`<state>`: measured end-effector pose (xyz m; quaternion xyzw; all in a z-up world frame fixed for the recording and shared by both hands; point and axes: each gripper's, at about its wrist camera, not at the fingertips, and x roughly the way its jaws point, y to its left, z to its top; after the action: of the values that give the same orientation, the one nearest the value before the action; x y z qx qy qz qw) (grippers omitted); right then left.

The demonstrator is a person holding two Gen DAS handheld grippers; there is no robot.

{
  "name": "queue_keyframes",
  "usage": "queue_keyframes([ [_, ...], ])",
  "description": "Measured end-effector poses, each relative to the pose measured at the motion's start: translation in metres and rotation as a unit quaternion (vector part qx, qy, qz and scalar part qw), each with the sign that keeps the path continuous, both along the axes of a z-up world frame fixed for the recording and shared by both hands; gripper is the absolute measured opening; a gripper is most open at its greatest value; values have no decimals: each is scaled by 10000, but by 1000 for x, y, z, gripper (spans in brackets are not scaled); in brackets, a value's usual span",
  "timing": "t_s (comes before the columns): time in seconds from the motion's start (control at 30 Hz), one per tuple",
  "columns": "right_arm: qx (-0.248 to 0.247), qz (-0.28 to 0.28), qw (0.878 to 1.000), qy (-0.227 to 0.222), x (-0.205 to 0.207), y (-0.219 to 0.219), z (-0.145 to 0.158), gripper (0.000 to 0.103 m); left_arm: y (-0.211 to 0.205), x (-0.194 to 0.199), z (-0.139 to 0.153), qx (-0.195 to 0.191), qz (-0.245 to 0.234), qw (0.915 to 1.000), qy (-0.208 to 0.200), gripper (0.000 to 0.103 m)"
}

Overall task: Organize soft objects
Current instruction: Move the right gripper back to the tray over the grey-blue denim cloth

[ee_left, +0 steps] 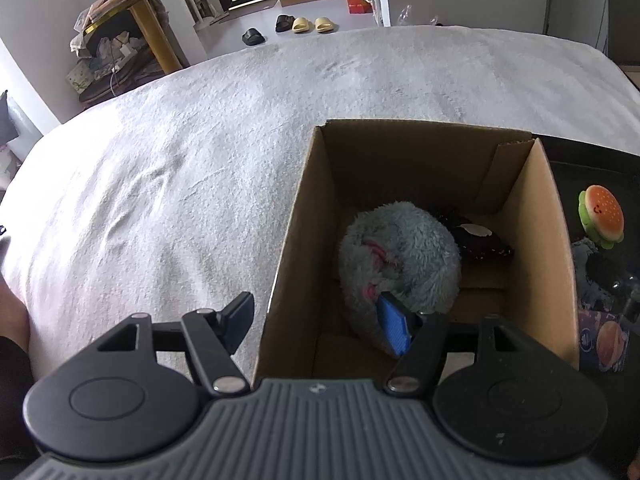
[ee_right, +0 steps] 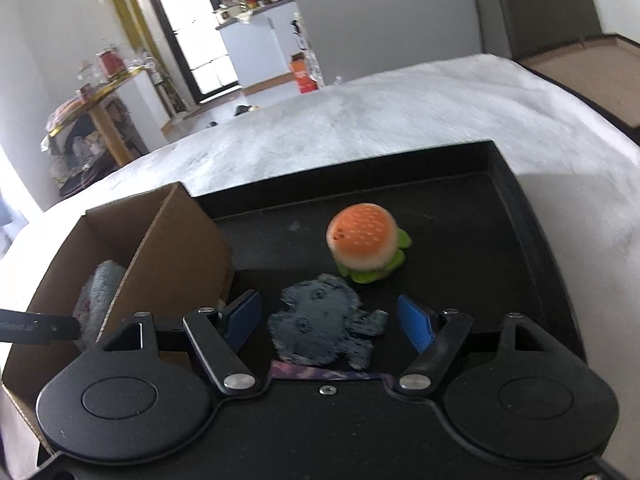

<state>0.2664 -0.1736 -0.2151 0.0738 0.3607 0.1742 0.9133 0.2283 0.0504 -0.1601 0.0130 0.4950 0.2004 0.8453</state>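
Observation:
An open cardboard box (ee_left: 544, 240) stands on a bed with a white cover. Inside lie a fluffy grey-blue plush (ee_left: 400, 256) and a black soft thing (ee_left: 476, 236). My left gripper (ee_left: 320, 320) is open and straddles the box's left wall: one finger is outside, the blue-padded finger (ee_left: 394, 330) is inside against the plush. My right gripper (ee_right: 330, 322) is open over a black tray (ee_right: 532, 264), its fingers on either side of a flat dark-blue fuzzy toy (ee_right: 324, 324). A burger plush (ee_right: 366, 242) sits beyond it. The box (ee_right: 176, 248) stands left of the tray.
The burger plush (ee_left: 602, 214) and tray (ee_left: 592, 160) also show right of the box in the left wrist view. A colourful printed card (ee_left: 604, 340) lies by the tray's near edge. Slippers (ee_left: 306, 24) and a cluttered gold-legged table (ee_left: 120, 20) stand on the floor beyond the bed (ee_left: 160, 160).

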Motion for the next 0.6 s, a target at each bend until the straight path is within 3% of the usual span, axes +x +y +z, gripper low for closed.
queue_keyframes([
  [0.23, 117, 314, 9992, 232, 6, 10, -11, 67, -1, 1, -1, 14, 74, 10000, 44, 68],
  [0.3, -19, 334, 9986, 409, 8, 11, -18, 58, -2, 1, -1, 33, 76, 10000, 54, 68],
  [0.37, -160, 303, 9988, 342, 5, 11, -17, 41, -3, 0, 0, 30, 82, 9999, 58, 68],
  [0.47, -72, 343, 9986, 405, 3, 8, -13, 29, -2, -1, 2, 7, 91, 9999, 64, 68],
  [0.6, -86, 378, 9986, 369, -4, 7, -6, 20, -1, -6, 5, -41, 112, 9999, 47, 68],
])
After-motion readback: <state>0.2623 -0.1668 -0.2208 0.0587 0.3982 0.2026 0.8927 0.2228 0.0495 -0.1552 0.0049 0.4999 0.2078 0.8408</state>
